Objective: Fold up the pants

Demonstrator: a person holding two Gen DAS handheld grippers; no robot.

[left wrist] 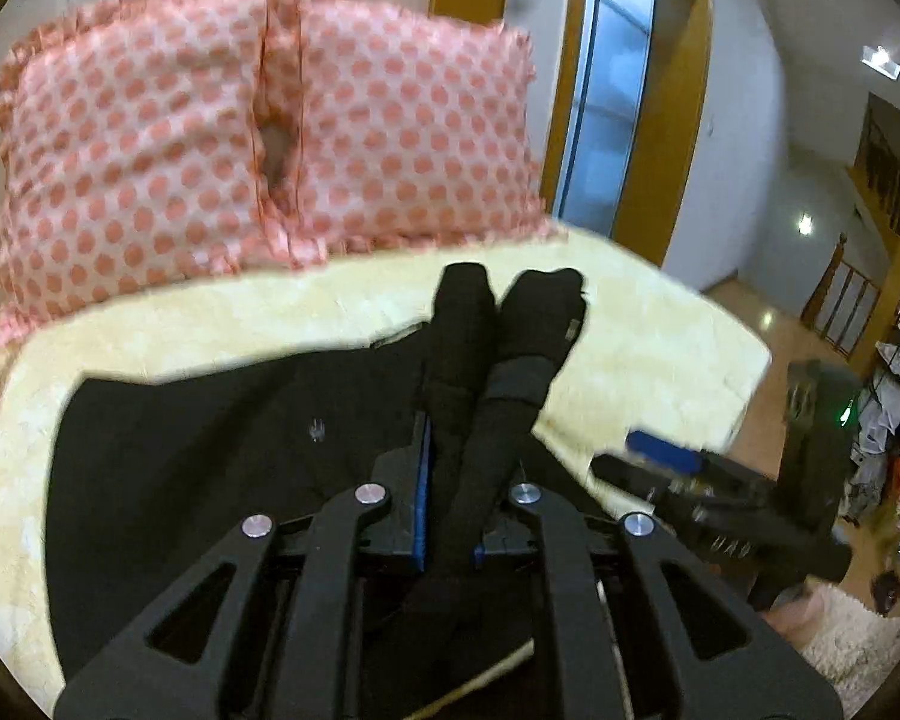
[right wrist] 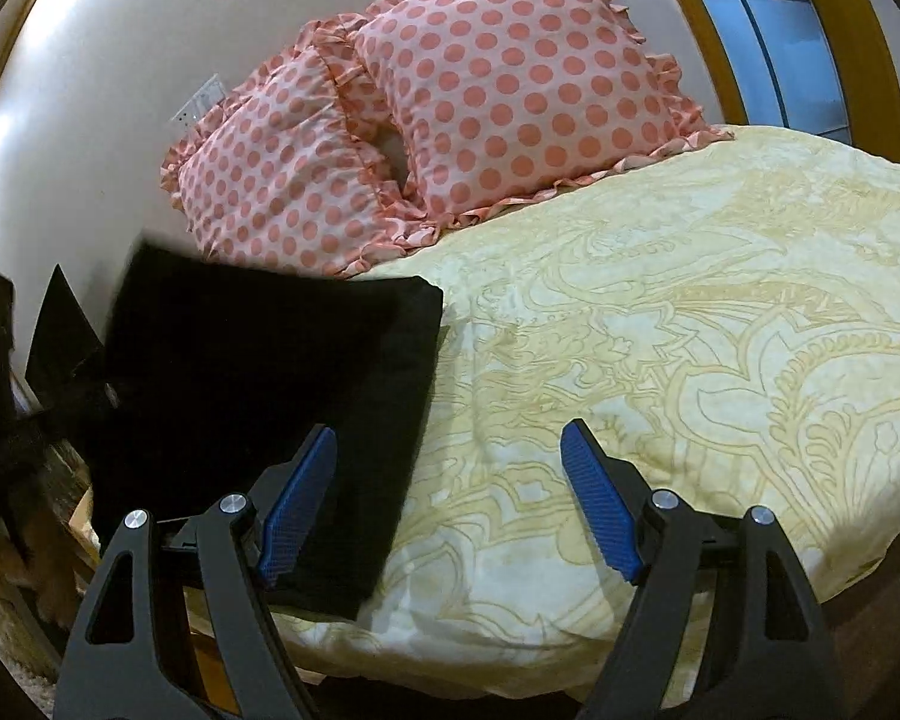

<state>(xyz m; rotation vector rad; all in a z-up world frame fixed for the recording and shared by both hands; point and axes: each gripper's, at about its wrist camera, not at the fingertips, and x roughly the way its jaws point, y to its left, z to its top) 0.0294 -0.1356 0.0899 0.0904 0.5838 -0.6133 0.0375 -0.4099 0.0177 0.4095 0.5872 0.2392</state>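
The left hand-held gripper (left wrist: pixel 450 480) is clenched on a bunched black strip of the pants (left wrist: pixel 210 450), which lie on the left part of the yellow bed (right wrist: pixel 690 300). The right hand-held gripper (right wrist: pixel 450 498) hangs released over the pants' near right edge. With only one corner pinched, the fabric could drag and the fold skew.

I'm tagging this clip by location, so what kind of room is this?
Most likely a bedroom in a home: two pink polka-dot pillows lean against the wall at the head of a bed with a yellow patterned cover, where black pants are being folded.
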